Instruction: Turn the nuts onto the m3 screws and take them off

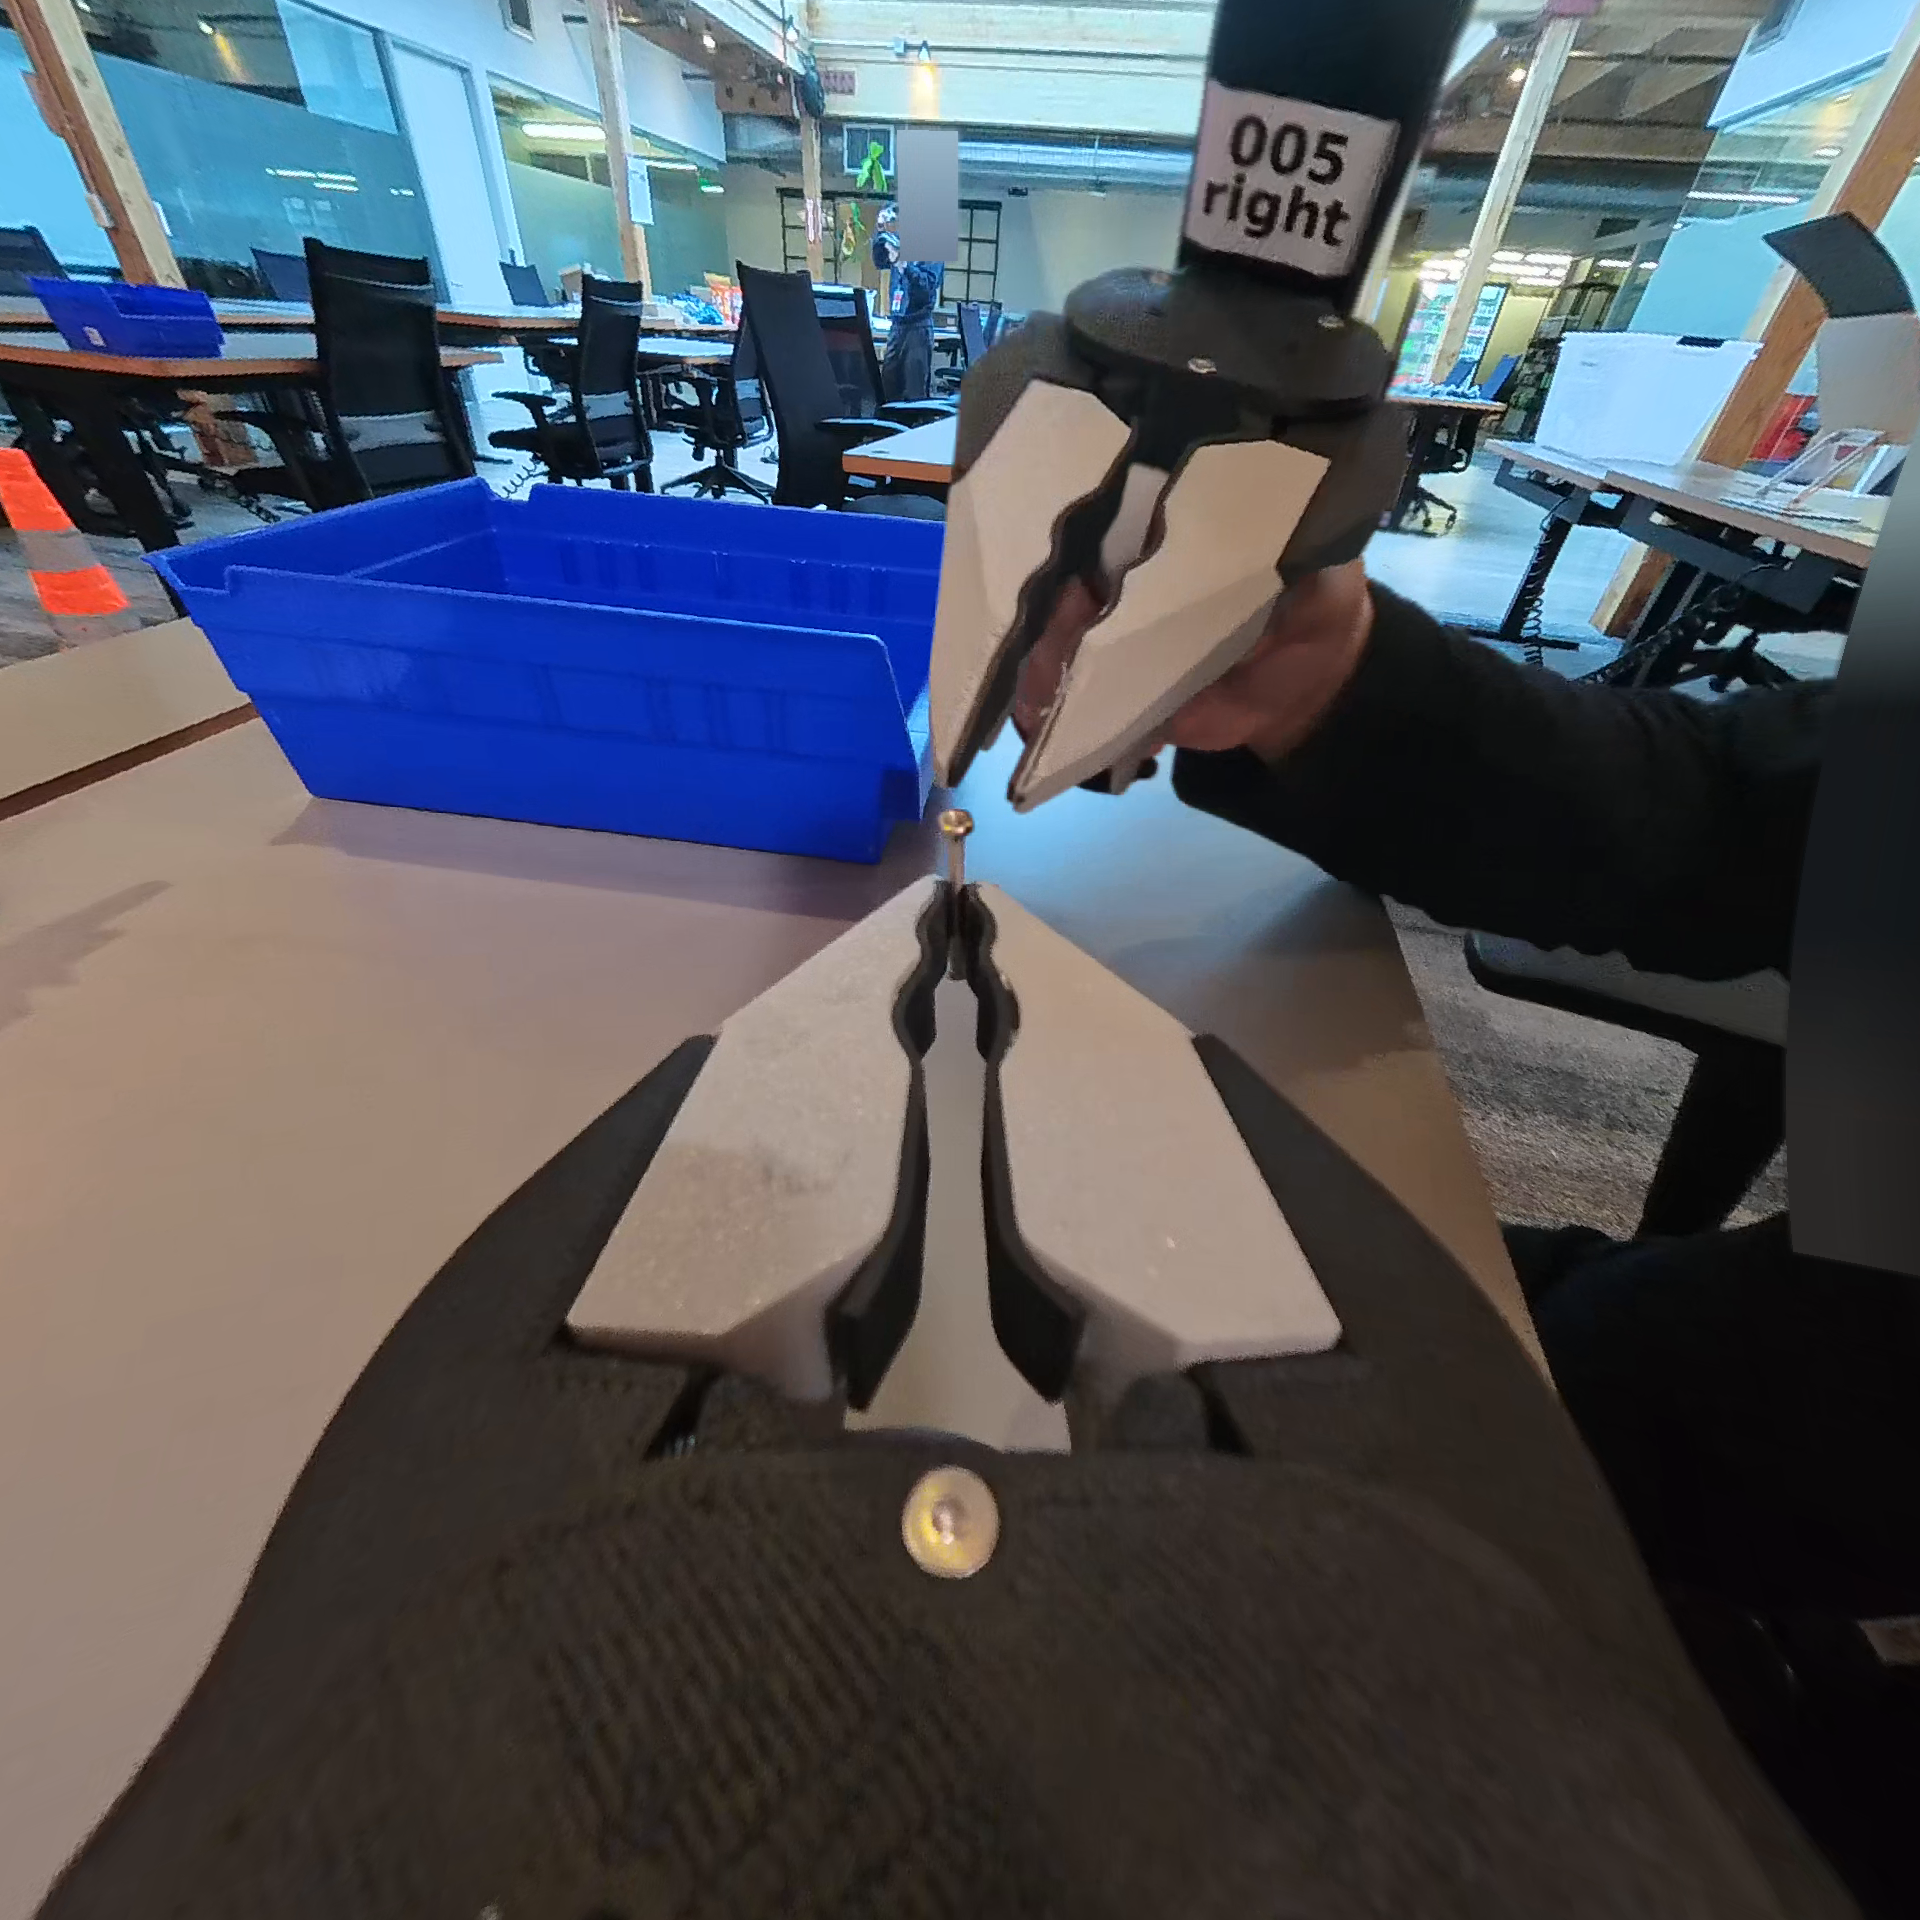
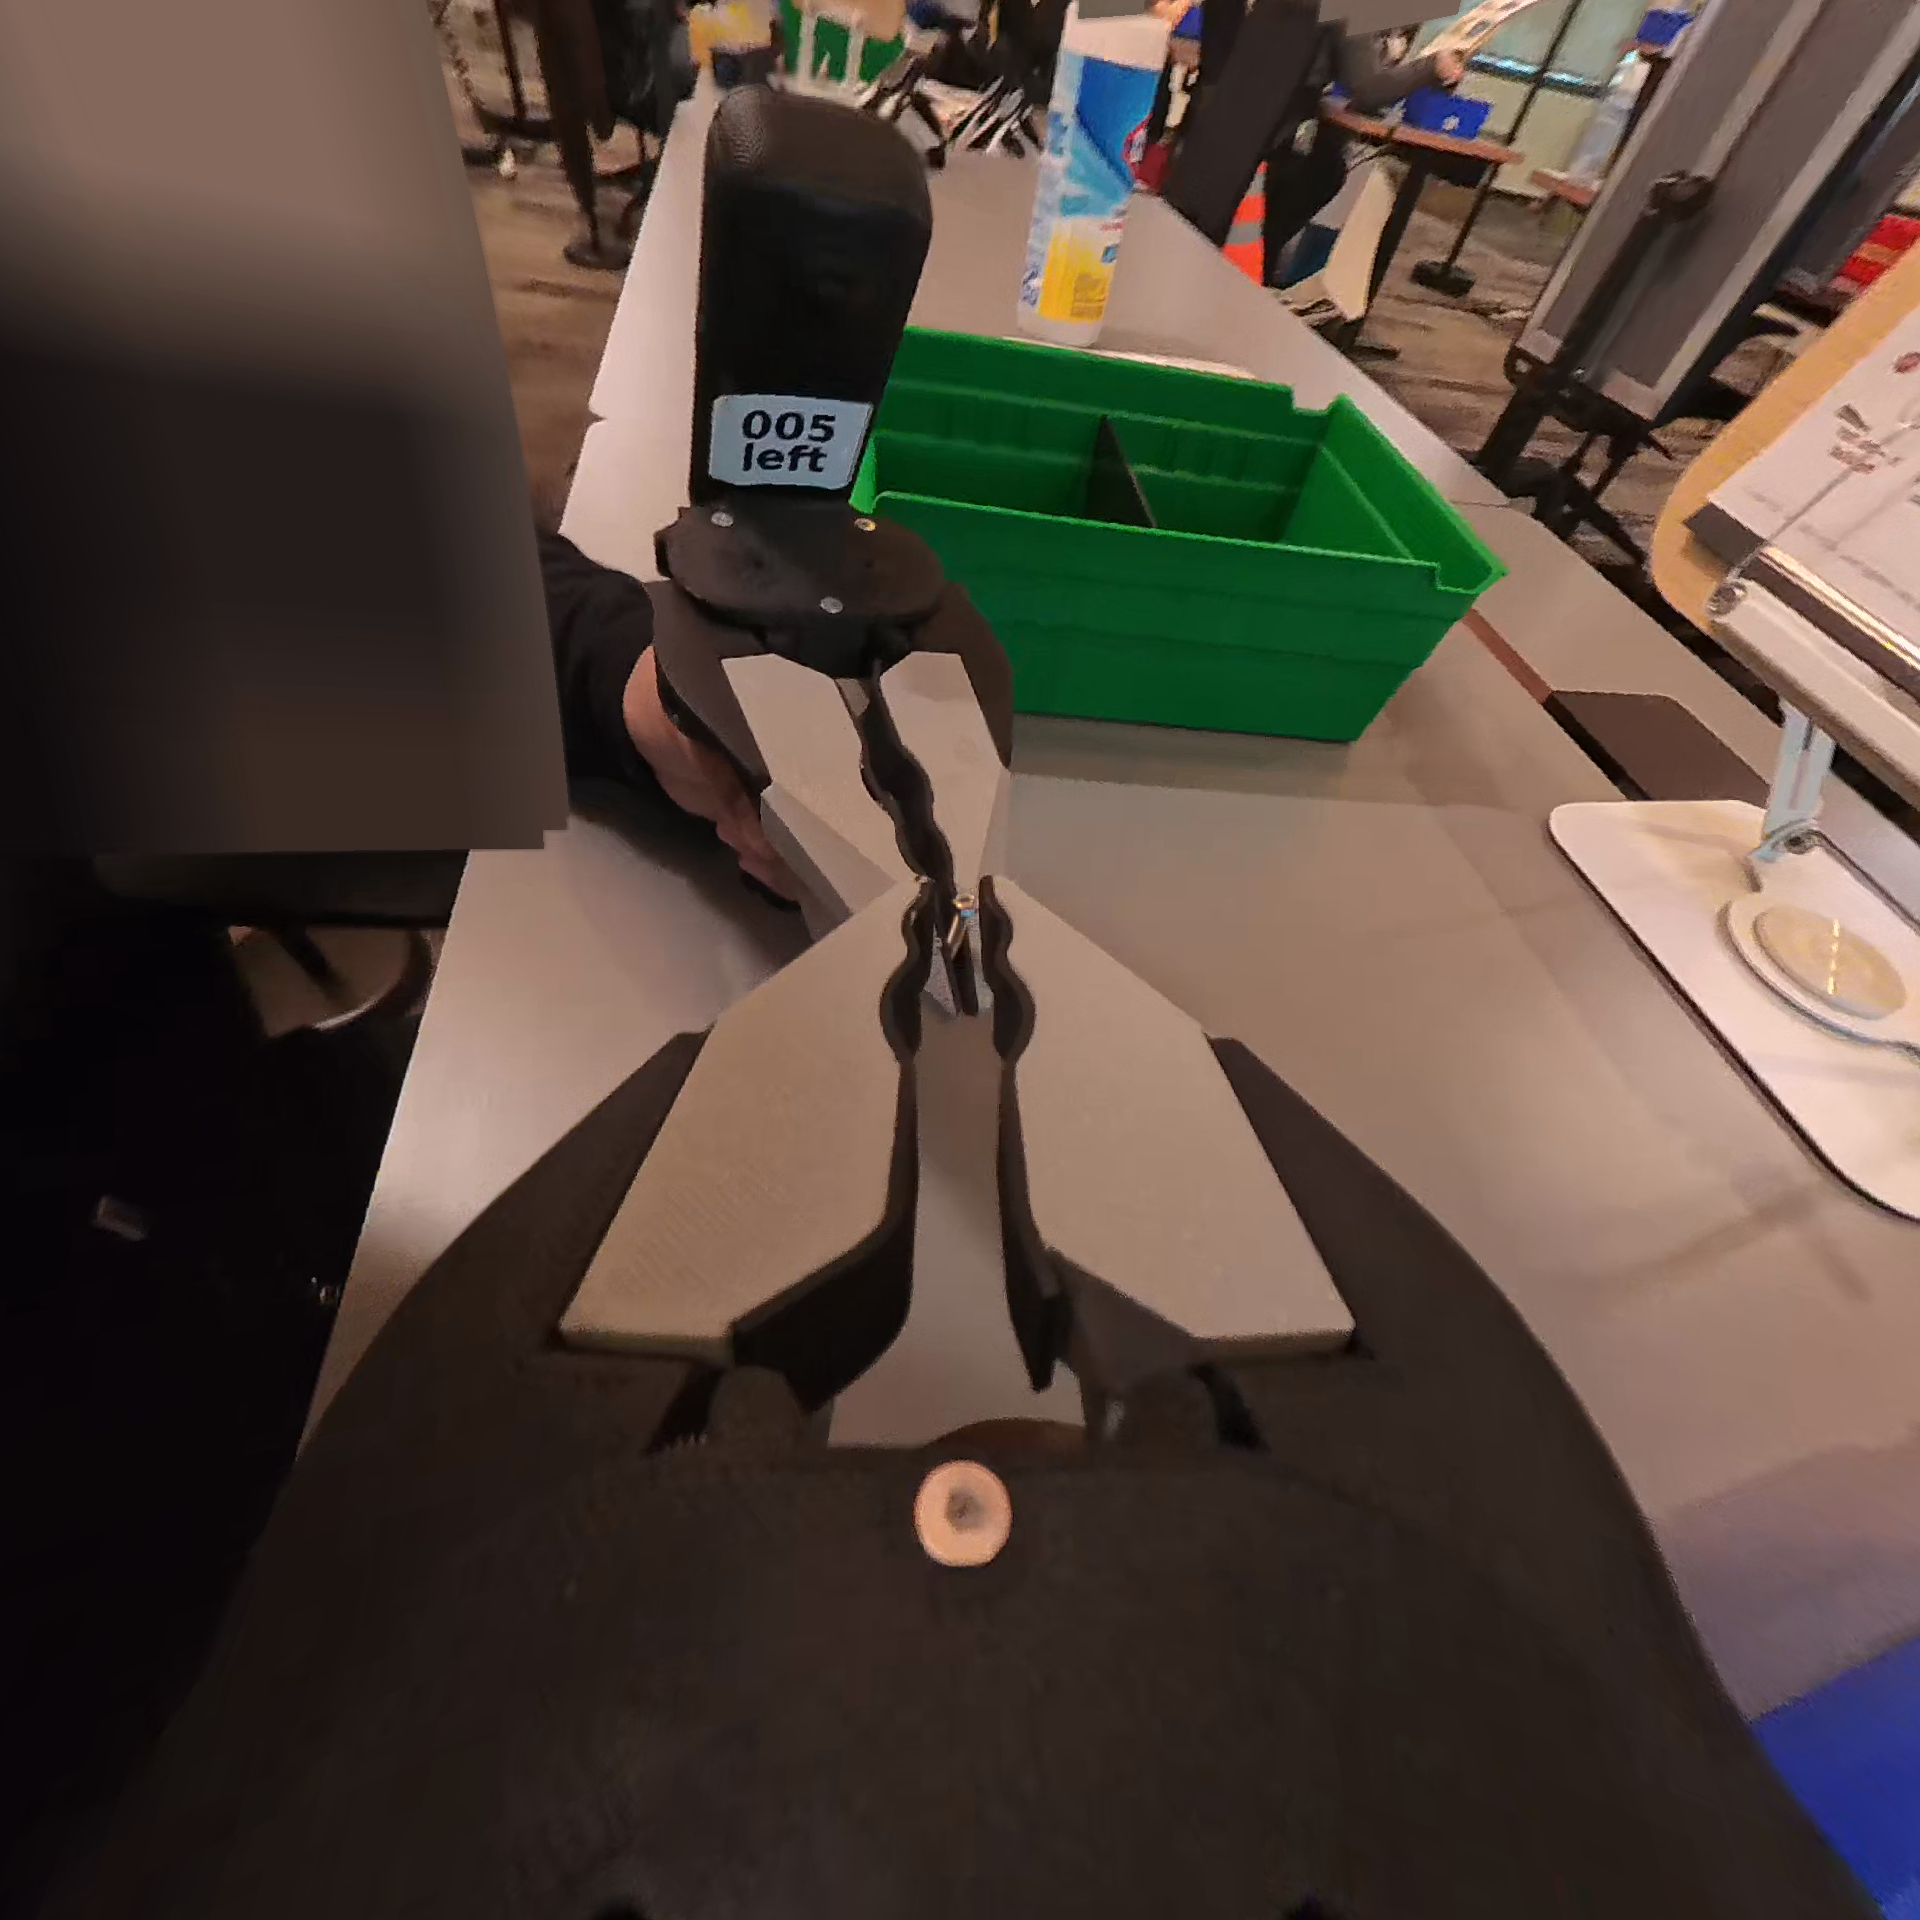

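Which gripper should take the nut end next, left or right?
Right. The left gripper is shut on the screw, holding it upright with its nut at the top. The right gripper hangs open just above that nut, fingertips either side, so it likely only needs to lower and close.

An open-plan office: rows of long desks [image 1: 260, 358] with black swivel chairs [image 1: 379, 384], glass-walled rooms [image 1: 208, 156], wooden posts [image 1: 88, 135], exposed ceiling ducts and plastic parts bins [image 1: 582, 665].
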`<state>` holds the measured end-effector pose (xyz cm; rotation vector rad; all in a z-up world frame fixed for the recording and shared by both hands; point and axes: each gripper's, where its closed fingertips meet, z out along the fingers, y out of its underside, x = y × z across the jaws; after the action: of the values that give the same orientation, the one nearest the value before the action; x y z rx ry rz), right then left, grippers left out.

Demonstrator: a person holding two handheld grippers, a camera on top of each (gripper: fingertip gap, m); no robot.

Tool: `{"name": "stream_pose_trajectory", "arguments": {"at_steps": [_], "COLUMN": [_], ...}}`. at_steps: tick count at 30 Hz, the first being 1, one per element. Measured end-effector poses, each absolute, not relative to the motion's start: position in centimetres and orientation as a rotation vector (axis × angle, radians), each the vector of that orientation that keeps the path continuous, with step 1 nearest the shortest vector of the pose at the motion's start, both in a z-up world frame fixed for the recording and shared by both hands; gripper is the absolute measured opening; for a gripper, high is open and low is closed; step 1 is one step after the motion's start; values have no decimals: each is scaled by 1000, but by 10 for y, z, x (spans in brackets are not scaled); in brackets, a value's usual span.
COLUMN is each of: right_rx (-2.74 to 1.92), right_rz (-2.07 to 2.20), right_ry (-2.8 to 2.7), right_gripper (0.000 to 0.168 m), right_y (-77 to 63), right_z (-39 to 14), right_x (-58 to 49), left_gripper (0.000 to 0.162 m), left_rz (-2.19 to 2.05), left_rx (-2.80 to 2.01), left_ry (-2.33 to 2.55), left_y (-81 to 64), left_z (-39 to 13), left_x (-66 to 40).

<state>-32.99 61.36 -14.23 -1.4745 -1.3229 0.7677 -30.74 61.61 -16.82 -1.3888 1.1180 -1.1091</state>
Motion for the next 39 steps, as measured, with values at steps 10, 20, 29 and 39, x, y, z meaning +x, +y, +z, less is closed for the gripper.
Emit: {"name": "stream_pose_trajectory", "arguments": {"at_steps": [10,20,29,39], "right_rx": [-1465,-1458,-1451,-1443], "right_rz": [857,867,889,906], "right_ry": [-1373,-1380,-1346,-1369], "right_gripper": [7,1,2,4], "right_y": [616,614,614,612], "right_z": [-141,-146,-145,-144], "right_x": [-332,-333,-331,-333], "left_gripper": [0,0,0,0], "left_rz": [-1114,-1115,-1111,-1108], "left_rx": [-1376,-1376,-1374,-1372], "left_ry": [1126,1130,1138,1141], "left_y": [614,614,613,612], "left_z": [-167,-168,-168,-168], "left_x": [-307,-307,-306,-306]}}
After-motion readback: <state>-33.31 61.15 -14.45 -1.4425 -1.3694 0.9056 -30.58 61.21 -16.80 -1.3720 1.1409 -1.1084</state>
